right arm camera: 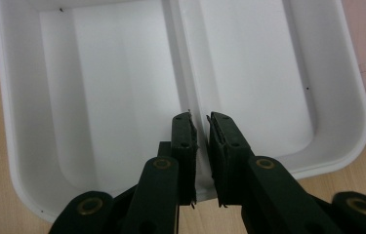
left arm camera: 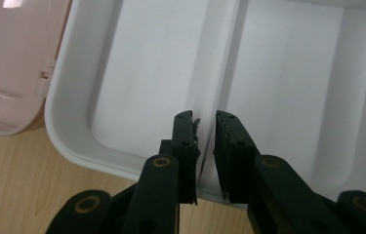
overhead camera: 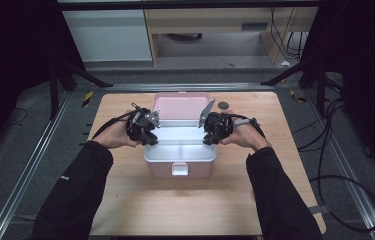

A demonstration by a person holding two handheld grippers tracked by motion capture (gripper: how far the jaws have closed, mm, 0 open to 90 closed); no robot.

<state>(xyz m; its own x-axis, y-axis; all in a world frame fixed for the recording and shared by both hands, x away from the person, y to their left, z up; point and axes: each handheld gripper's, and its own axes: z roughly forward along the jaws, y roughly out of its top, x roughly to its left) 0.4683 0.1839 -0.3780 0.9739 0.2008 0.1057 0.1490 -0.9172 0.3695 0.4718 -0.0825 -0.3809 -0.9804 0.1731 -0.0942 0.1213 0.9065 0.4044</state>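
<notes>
A pink box (overhead camera: 157, 170) stands mid-table with its lid (overhead camera: 180, 106) tipped back. Inside it sits a white tray (overhead camera: 180, 155) with two bare compartments and a divider (left arm camera: 222, 63) between them. My left gripper (overhead camera: 147, 137) is at the tray's left end. In the left gripper view (left arm camera: 204, 114) its jaws are closed narrowly on the divider where it meets the rim (left arm camera: 61, 131). My right gripper (overhead camera: 209, 137) is at the tray's right end. In the right gripper view (right arm camera: 200, 116) its jaws pinch the same divider (right arm camera: 183, 63) just inside the rim (right arm camera: 5, 146).
A small dark round object (overhead camera: 223, 105) lies on the wooden table (overhead camera: 125, 200) just right of the lid. The box's white latch (overhead camera: 180, 170) faces the person. Black stands and cables flank the table on both sides.
</notes>
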